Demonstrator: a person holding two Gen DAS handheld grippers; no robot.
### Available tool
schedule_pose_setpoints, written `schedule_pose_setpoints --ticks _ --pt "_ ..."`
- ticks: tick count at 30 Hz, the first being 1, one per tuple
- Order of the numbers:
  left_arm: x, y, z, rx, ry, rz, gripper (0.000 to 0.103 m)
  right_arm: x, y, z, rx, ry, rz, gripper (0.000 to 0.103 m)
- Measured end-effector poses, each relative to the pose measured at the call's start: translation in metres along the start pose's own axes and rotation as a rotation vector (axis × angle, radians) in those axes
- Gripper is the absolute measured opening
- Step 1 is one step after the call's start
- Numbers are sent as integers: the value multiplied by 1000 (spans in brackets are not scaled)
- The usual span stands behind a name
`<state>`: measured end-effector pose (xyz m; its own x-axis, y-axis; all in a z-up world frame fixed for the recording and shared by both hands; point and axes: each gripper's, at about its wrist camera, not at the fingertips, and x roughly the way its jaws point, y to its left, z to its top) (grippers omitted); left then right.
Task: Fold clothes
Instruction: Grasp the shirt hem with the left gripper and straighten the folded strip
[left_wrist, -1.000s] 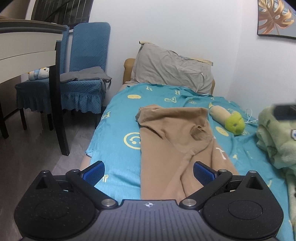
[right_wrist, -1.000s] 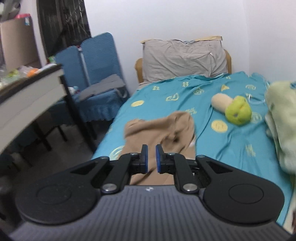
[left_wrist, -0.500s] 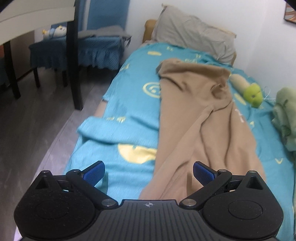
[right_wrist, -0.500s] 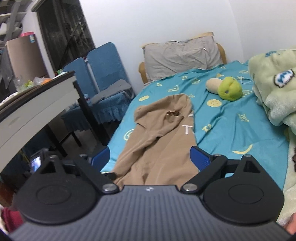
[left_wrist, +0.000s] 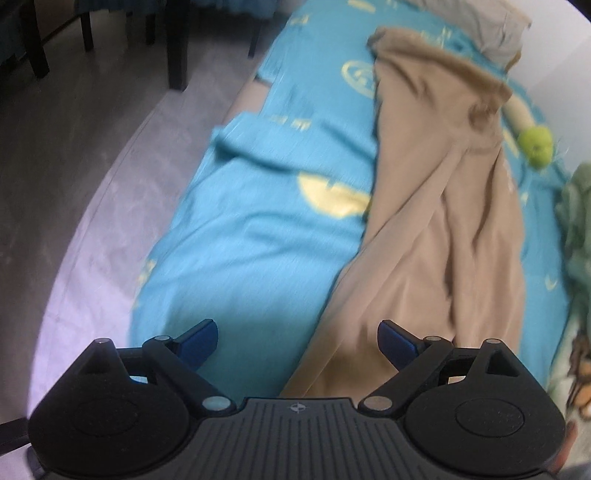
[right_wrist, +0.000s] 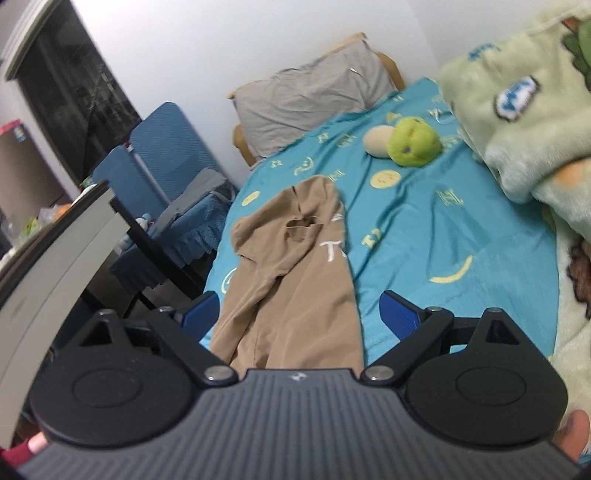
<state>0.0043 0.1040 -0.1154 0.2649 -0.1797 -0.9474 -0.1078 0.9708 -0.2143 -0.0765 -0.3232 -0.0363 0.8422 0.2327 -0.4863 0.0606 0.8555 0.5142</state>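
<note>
1. The bed (right_wrist: 424, 236), under a teal sheet printed with yellow smiley faces, fills most of both views.
2. A pale green fleece blanket (right_wrist: 517, 122) is heaped along the bed's right side.
3. The tan garment (left_wrist: 436, 206) lies lengthwise down the middle of the sheet, rumpled, its neck opening towards the grey pillow (right_wrist: 314, 96) at the headboard.
4. Two blue chairs (right_wrist: 162, 155) and a table (right_wrist: 55, 254) stand on the floor to the left of the bed.
5. The left tool (left_wrist: 297, 341) hangs over the garment's near hem, spread wide, gripping nothing.
6. The right tool (right_wrist: 299, 314) is likewise spread wide and empty above the garment's lower part.
7. A green plush toy (right_wrist: 413, 142) sits near the pillow, well apart from the garment.
</note>
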Motion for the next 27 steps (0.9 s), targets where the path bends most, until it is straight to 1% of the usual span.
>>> schedule_pose_setpoints --ticks 1,4,5,7,9,10,12,14,15,16,17,21,24,25,27 --pt "0 1 -3 8 27 17 90 2 -3 1 12 8 0 95" --pt "3 -1 -10 49 108 59 86 6 -7 1 28 27 2 95" --pt "5 -3 -13 73 130 72 82 7 -8 1 29 33 3 95" --pt "8 -9 -18 110 163 91 77 9 -9 1 33 47 4 95" --pt "4 -15 -22 154 167 91 76 11 -10 0 38 58 1 95" --pt "1 -18 -23 177 166 89 70 12 -11 0 40 63 -3 95" --pt "-5 -25 -27 223 164 86 52 15 -13 -1 45 77 -13 95" --pt "-11 -31 -30 270 161 82 8 17 -16 -2 56 90 -17 95" --pt "-13 -35 -32 293 160 80 3 18 -18 -3 63 96 -20 95" --pt "-21 -40 -34 338 143 96 2 19 -20 -3 69 103 -24 95" --pt "-31 -48 -37 402 109 118 1 20 -22 -4 76 111 -28 95" --pt "-86 -89 -53 607 -20 105 1 25 -24 -7 85 132 -47 95" --pt "-118 -132 -74 758 -99 59 1 28 -26 -10 81 146 -56 95" --pt "-125 -144 -81 797 -115 29 1 29 -27 -11 80 151 -59 95" --pt "-126 -164 -93 837 -112 -43 1 33 -28 -13 82 167 -69 95"
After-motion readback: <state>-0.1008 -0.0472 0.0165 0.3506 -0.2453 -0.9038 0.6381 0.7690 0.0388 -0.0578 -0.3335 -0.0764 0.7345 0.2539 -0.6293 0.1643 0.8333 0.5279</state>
